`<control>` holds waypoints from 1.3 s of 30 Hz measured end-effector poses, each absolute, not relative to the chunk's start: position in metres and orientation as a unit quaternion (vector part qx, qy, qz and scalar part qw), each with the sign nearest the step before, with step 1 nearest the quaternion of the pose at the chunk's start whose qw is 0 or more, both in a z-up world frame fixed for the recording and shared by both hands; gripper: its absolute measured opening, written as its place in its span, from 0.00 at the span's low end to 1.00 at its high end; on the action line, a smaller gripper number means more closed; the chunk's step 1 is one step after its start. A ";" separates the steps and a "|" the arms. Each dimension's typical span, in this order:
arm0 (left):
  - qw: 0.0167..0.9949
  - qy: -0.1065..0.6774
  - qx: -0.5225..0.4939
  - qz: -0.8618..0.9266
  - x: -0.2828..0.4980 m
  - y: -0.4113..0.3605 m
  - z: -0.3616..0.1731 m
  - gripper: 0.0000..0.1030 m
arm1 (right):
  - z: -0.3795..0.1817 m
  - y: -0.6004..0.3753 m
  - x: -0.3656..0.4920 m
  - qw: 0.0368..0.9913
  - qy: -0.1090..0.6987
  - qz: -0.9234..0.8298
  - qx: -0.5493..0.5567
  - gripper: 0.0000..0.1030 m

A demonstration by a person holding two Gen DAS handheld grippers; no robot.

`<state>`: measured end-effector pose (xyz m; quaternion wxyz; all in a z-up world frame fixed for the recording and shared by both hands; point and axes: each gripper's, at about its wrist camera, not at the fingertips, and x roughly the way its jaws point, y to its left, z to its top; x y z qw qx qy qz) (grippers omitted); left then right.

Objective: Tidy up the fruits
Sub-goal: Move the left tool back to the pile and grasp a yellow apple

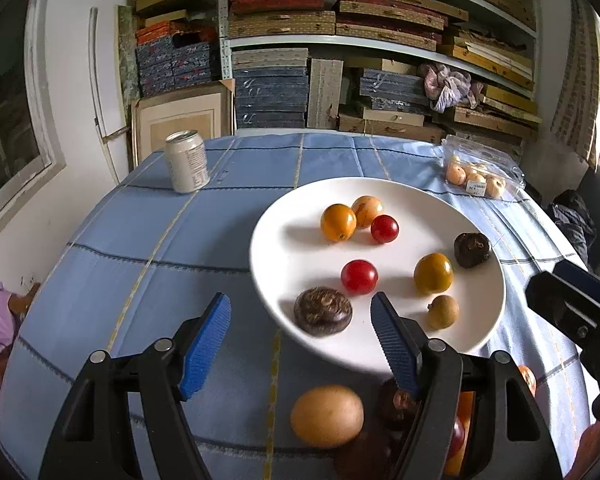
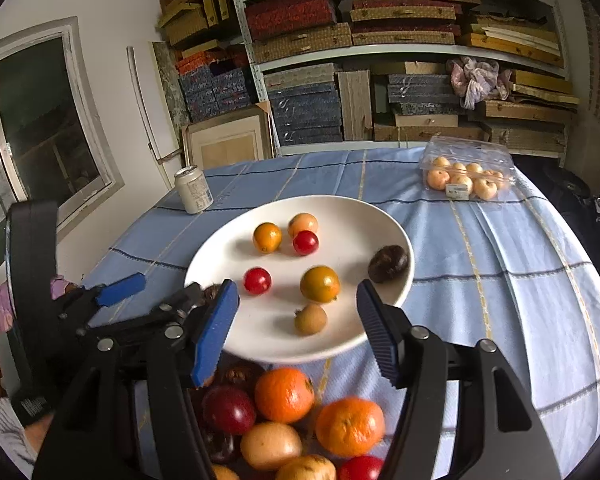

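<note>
Over the plate (image 2: 380, 216), both grippers (image 1: 300, 312) (image 2: 298, 300) half-open, w/ nothing held.

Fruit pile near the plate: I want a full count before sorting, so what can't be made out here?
- Fruit pile, right wrist view: cut off by the bottom edge and hidden behind the right claw.
- Same pile, left wrist view: mostly behind the left claw.
- Clear fruit box: contents too small to count.

Fruit pile (image 2: 296, 420) below right gripper (image 2: 296, 320) cut by frame bottom; dark fruit (image 1: 396, 404) behind left gripper (image 1: 300, 336) finger half hidden.
</note>
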<state>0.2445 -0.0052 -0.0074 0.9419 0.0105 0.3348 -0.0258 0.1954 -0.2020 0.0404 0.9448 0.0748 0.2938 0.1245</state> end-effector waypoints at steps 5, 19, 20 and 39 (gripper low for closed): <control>0.941 0.338 -0.014 -0.019 0.214 0.022 -0.014 0.74 | 0.024 -0.225 0.157 0.948 0.290 0.105 0.081 0.63; 0.937 0.345 -0.005 -0.049 0.159 0.034 -0.030 0.75 | -0.010 -0.264 0.093 0.939 0.312 0.102 0.102 0.74; 0.938 0.342 -0.003 -0.059 0.156 0.031 -0.029 0.75 | -0.010 -0.264 0.092 0.939 0.311 0.103 0.103 0.74; 0.902 0.374 0.092 -0.196 0.121 -0.051 -0.054 0.67 | -0.012 -0.265 0.091 0.934 0.324 0.102 0.107 0.77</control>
